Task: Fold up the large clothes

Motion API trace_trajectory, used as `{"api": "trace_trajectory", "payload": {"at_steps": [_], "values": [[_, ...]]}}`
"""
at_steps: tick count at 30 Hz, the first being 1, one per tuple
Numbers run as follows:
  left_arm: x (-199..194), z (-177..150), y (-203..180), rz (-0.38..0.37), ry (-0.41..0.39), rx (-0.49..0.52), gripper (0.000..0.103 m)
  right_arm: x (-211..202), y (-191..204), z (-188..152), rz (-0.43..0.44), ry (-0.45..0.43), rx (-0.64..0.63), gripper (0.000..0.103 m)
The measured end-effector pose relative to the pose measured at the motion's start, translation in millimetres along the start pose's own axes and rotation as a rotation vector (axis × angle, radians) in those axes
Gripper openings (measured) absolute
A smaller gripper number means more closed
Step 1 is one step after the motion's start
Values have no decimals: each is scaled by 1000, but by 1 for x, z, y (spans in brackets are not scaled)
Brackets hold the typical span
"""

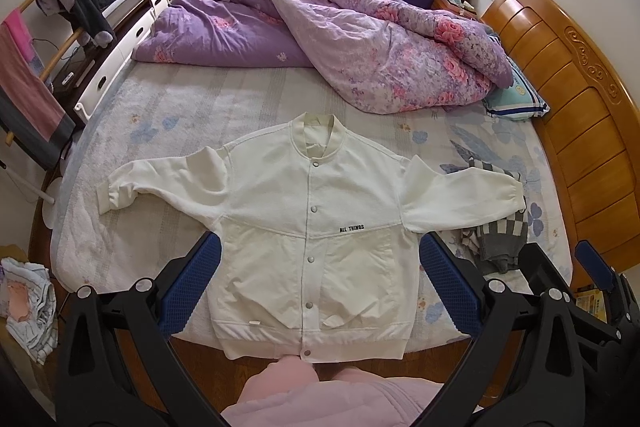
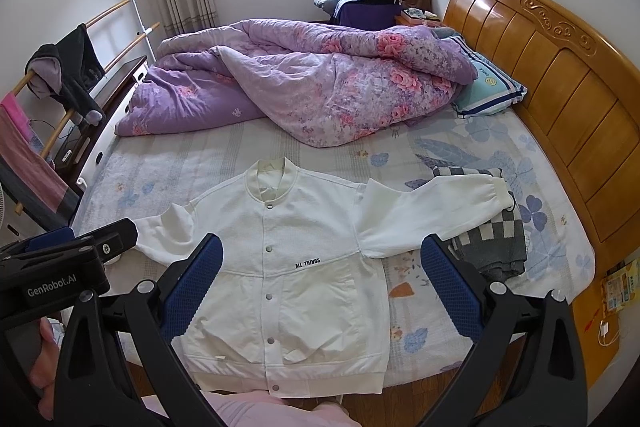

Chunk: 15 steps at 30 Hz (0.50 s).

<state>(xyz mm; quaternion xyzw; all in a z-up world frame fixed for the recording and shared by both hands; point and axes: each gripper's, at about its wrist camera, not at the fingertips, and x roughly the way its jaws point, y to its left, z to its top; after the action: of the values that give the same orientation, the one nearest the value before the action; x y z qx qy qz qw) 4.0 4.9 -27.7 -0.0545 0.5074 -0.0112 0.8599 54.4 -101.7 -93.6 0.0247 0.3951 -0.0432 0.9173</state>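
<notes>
A white snap-button jacket (image 1: 316,227) lies flat, front up, on the near part of the bed, sleeves spread to both sides, hem at the bed's front edge. It also shows in the right wrist view (image 2: 288,279). My left gripper (image 1: 320,287) is open and empty, held above the jacket's lower half. My right gripper (image 2: 322,287) is open and empty, above the jacket's right side. The right gripper also appears at the right edge of the left wrist view (image 1: 568,267). The jacket's right sleeve (image 2: 432,211) rests partly on a checkered grey garment (image 2: 496,239).
A rumpled purple floral quilt (image 1: 320,31) fills the far half of the bed. A wooden headboard (image 2: 552,75) stands at the right. A clothes rack (image 1: 60,11) with hanging garments and a dresser stand at the left. A cloth pile (image 1: 28,303) lies on the floor.
</notes>
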Motion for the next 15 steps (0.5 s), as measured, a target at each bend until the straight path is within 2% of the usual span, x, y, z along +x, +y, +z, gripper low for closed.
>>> {"api": "trace_trajectory", "payload": {"at_steps": [15], "values": [[5, -1, 1, -5, 19, -4, 99, 9, 2, -11, -1, 10, 3, 96]]}}
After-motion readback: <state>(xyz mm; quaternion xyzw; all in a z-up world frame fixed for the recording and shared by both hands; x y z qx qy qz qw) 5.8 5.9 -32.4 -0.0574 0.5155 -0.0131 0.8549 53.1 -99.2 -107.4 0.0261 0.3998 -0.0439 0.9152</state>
